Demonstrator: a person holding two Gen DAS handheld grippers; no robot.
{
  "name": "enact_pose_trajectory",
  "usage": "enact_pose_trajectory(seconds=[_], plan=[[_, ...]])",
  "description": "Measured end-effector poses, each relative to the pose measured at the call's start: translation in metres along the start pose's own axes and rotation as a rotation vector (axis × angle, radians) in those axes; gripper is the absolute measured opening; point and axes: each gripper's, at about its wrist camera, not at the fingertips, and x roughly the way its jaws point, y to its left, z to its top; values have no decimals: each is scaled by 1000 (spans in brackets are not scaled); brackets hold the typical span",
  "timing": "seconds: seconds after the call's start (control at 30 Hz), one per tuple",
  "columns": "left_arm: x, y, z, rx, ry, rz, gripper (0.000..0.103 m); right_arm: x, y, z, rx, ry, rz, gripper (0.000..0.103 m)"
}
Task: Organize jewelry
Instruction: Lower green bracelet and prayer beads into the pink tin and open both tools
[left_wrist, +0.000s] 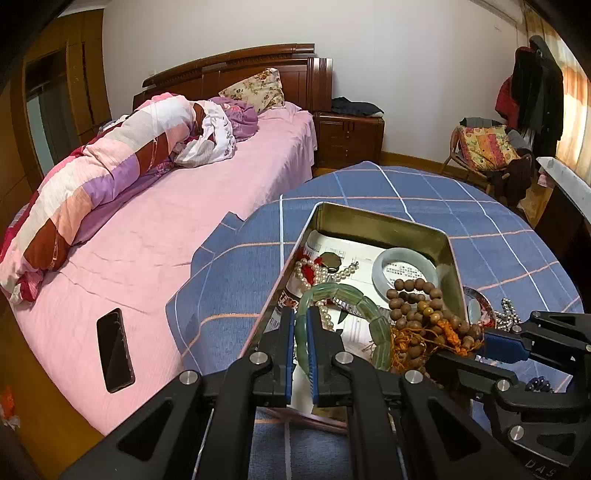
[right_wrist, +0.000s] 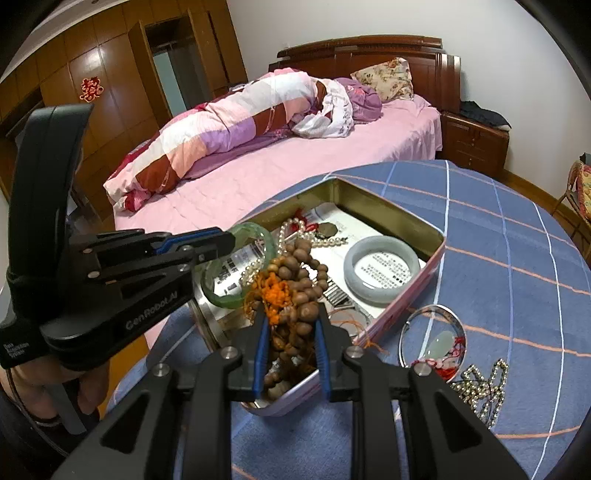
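A white wall (left_wrist: 406, 55) is seen at twelve o'clock, with a dark wooden headboard (left_wrist: 236, 74) set against it. The bed (left_wrist: 155, 236), covered by a pink sheet, is spread toward nine o'clock; a bunched striped quilt (left_wrist: 92, 184) and a floral pillow (left_wrist: 255, 88) are laid on it. A wooden nightstand (left_wrist: 351, 136) is placed beside the bed. Wooden wardrobe doors (right_wrist: 110, 92) are shown at ten o'clock. A chair (left_wrist: 484, 151) piled with cloth is found at two o'clock, near a lit curtain (left_wrist: 572, 122).

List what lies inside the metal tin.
Inside the tin: grey bangle, pearl strand, wooden beads, green bangle, printed paper. Beads hide the near corner.
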Motion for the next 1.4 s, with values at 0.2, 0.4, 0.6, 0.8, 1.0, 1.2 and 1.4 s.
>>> enact_pose_trajectory(seconds=[0.2,0.4,0.6,0.8,1.0,1.2,1.4], plan=[[3,2,1,-4,8,3,5,3,1,-1,-6,15,0,25],[6,2,-1,-2,18,5,6,6,3,-1,-11,25,-1,25],[8,6,-2,-11,30,7,7,8,3,-1,-11,33,-6,26],[9,8,-3,-13,37,3,7,10,4,-3,-14,40,2,28],[5,8,-1,-21,33,-1,19,3,-1,-3,10,17,10,46],[2,5,-2,-28,23,-10,35,-5,-5,-1,22,-6,-13,59],[-4,4,0,-24,8,5,59,-13,-10,-5,25,-16,-36,66]])
